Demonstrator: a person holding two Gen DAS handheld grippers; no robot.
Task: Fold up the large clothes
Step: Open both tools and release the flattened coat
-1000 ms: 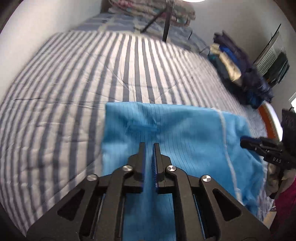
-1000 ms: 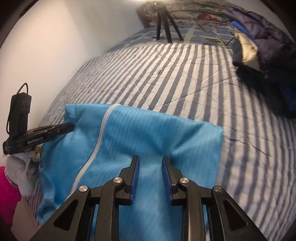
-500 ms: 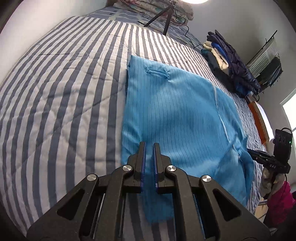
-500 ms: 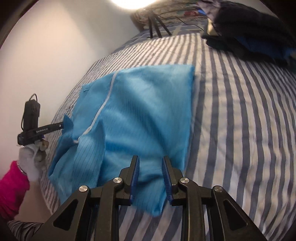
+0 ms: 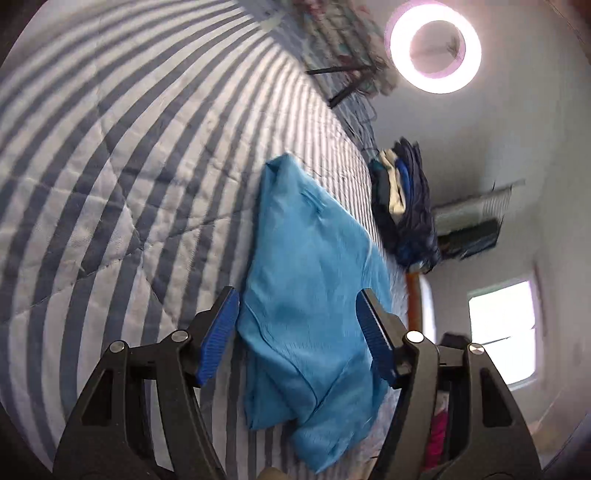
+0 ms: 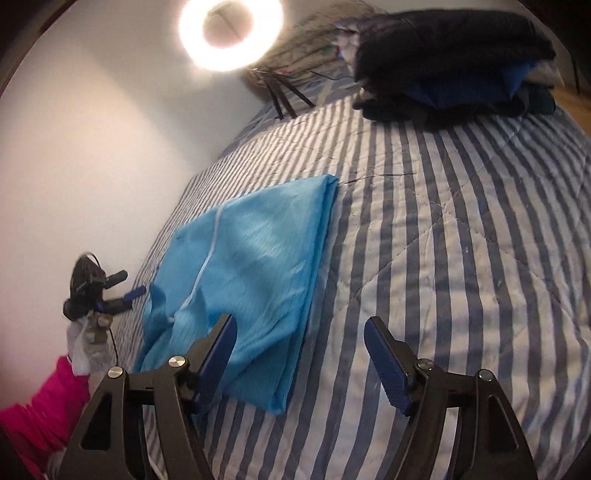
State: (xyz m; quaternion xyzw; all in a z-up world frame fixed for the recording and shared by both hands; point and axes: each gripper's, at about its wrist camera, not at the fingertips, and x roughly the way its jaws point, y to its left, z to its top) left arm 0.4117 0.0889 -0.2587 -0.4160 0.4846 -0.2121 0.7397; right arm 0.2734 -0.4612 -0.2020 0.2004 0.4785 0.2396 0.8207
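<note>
While both grippers hang over the bed (image 6: 461, 229), a blue garment (image 6: 255, 258) lies flat on the striped quilt, folded into a long panel. White zipper line (image 6: 207, 258) runs down it in the right wrist view; near end is rumpled, with loose flaps overlapping. In the left wrist view the garment (image 5: 310, 273) sits between the finger lines but lower down on the quilt, not touched by the pads.

Left gripper (image 5: 297, 306): fingers spread wide, jaws have just been opening, nothing pinched; garment lies on the bed beyond them. Blue ribbed pads (image 5: 218, 332) clear of the cloth. Same gripper seen from the right wrist camera (image 6: 129, 282) at the garment's left edge, just beside it, held by a gloved hand (image 6: 83, 343) with a pink sleeve (image 6: 40, 410).

Right gripper (image 6: 299, 328): fingers also spread, jaws just been opening, empty. Left pad (image 6: 219, 350) overlaps the garment's near right corner in the picture; contact cannot be told. Right pad over bare quilt.

Dark clothes pile (image 6: 454, 59) at the far right of the bed, well apart from the garment. Ring light (image 6: 231, 27) lit, tripod legs (image 6: 284, 96) on the bed's far end. Window (image 5: 502, 332) bright at right in the left view.

No readable writing; frames blurred.
</note>
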